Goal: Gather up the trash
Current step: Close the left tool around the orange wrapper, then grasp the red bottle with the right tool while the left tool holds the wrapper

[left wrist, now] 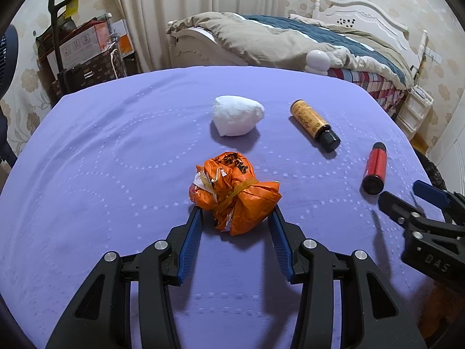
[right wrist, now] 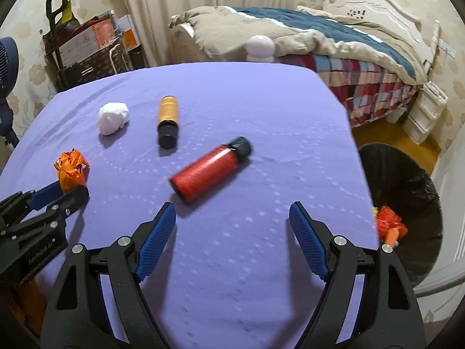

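A crumpled orange plastic bag [left wrist: 235, 192] tied with a rubber band lies on the purple table [left wrist: 116, 160]. My left gripper [left wrist: 237, 212] is shut on its near end, a blue pad against each side. In the right wrist view the same bag [right wrist: 71, 168] sits at the left gripper's [right wrist: 69, 192] tips. A white tissue wad [left wrist: 237, 116], a yellow bottle [left wrist: 314, 123] and a red bottle [left wrist: 375, 168] lie beyond. My right gripper [right wrist: 232, 209] stands open above the cloth with nothing between its fingers; the red bottle [right wrist: 209, 168] lies just ahead of it.
A bin with a black liner [right wrist: 407, 180] stands off the table's right edge, with orange trash [right wrist: 389, 224] inside. A bed [right wrist: 334, 37] lies behind the table. Boxes and a trolley [left wrist: 81, 49] stand at the back left. A fan [right wrist: 5, 64] is at the far left.
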`<state>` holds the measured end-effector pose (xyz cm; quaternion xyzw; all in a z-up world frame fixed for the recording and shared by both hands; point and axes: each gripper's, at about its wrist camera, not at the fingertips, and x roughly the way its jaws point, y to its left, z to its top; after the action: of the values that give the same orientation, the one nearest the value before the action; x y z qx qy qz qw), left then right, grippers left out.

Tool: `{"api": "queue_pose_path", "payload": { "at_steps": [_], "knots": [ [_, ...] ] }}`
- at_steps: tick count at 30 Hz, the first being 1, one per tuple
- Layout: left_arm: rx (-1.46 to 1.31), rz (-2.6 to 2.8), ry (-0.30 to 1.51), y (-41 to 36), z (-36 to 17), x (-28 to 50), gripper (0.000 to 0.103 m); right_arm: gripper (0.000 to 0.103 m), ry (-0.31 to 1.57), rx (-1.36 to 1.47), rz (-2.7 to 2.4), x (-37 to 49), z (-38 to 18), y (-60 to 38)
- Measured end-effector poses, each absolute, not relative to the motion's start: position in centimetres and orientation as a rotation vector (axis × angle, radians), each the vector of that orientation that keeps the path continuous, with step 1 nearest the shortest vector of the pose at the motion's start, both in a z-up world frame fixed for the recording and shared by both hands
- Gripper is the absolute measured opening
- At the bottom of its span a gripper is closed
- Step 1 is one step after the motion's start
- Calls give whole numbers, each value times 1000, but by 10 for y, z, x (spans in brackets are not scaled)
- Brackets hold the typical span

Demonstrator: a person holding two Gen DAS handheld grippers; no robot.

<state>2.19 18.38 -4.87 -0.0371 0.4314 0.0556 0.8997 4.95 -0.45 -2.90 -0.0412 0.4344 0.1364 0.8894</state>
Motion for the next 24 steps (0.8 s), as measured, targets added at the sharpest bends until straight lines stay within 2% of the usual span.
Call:
{"api": "queue_pose_path", "payload": {
  "at_steps": [16,22,24],
  "knots": [
    [-104,93,886,196,-49,18,47,78,935,-65,248,76,-31,9],
    [-110,89,883,198,-49,18,47,76,936,-70,224,72,-31,-4],
    [-109,90,883,198,-49,18,47,70,934,-74,220,70,-31,-8]
  ]
}}
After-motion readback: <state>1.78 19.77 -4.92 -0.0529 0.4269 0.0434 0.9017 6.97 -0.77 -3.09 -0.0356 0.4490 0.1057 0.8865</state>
